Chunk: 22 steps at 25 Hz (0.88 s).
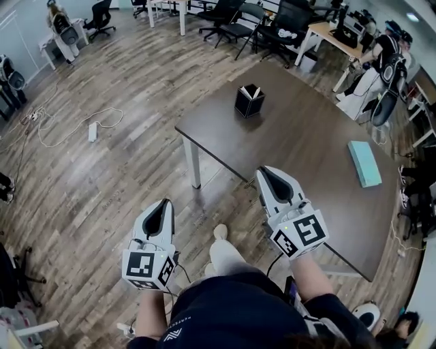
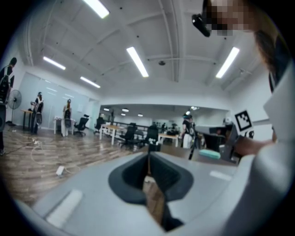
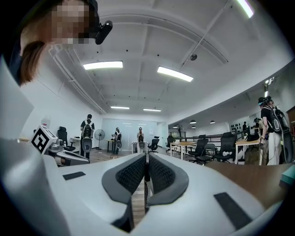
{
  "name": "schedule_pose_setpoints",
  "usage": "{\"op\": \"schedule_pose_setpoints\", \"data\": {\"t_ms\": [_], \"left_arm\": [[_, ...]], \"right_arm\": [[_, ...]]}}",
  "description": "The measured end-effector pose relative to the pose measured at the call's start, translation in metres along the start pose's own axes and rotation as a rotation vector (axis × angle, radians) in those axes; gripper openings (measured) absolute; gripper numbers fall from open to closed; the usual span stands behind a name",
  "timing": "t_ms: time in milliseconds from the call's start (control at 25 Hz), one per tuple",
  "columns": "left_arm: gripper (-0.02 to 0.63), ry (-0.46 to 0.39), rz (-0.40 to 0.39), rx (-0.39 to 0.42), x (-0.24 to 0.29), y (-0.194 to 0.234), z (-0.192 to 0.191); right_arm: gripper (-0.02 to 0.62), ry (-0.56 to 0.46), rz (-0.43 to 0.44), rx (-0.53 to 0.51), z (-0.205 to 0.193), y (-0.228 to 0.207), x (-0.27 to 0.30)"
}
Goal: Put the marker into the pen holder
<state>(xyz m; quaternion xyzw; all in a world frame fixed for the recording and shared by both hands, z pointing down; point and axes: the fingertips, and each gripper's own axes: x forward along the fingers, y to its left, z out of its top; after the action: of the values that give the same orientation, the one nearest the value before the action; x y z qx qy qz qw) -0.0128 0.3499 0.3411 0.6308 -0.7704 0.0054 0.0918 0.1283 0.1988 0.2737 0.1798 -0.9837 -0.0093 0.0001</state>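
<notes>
The black square pen holder (image 1: pixel 249 101) stands near the far left corner of the dark brown table (image 1: pixel 306 146), with something pale showing in its mouth. I see no marker lying on the table or in either gripper. My left gripper (image 1: pixel 165 202) hangs over the wooden floor, short of the table, jaws shut and empty. My right gripper (image 1: pixel 263 170) is at the table's near edge, also shut with nothing held. In the left gripper view the gripper (image 2: pixel 148 156) points towards the pen holder (image 2: pixel 153 147). In the right gripper view the gripper (image 3: pixel 146 157) points past the table (image 3: pixel 251 177).
A flat teal box (image 1: pixel 364 163) lies on the right part of the table. On the floor to the left are a power strip (image 1: pixel 92 131) and a looped cable. Office chairs (image 1: pixel 235 20) and desks stand beyond the table; people stand at the room's edges.
</notes>
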Motion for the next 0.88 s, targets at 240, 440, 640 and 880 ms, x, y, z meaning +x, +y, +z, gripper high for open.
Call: {"op": "schedule_pose_setpoints", "data": {"t_ms": [240, 440, 640, 880], "left_arm": [[0.016, -0.010, 0.008, 0.005, 0.057, 0.019, 0.016], [0.016, 0.002, -0.009, 0.017, 0.121, 0.022, 0.026], [0.016, -0.006, -0.034, 0.029, 0.179, 0.022, 0.038], [0.015, -0.010, -0.083, 0.024, 0.233, 0.018, 0.046]], "right_arm": [[0.017, 0.001, 0.066, 0.015, -0.003, -0.021, 0.055], [0.017, 0.004, 0.102, 0.034, -0.007, -0.054, 0.097], [0.017, 0.000, 0.110, 0.039, -0.011, -0.091, 0.128], [0.017, -0.006, 0.080, 0.049, -0.013, -0.129, 0.150]]}}
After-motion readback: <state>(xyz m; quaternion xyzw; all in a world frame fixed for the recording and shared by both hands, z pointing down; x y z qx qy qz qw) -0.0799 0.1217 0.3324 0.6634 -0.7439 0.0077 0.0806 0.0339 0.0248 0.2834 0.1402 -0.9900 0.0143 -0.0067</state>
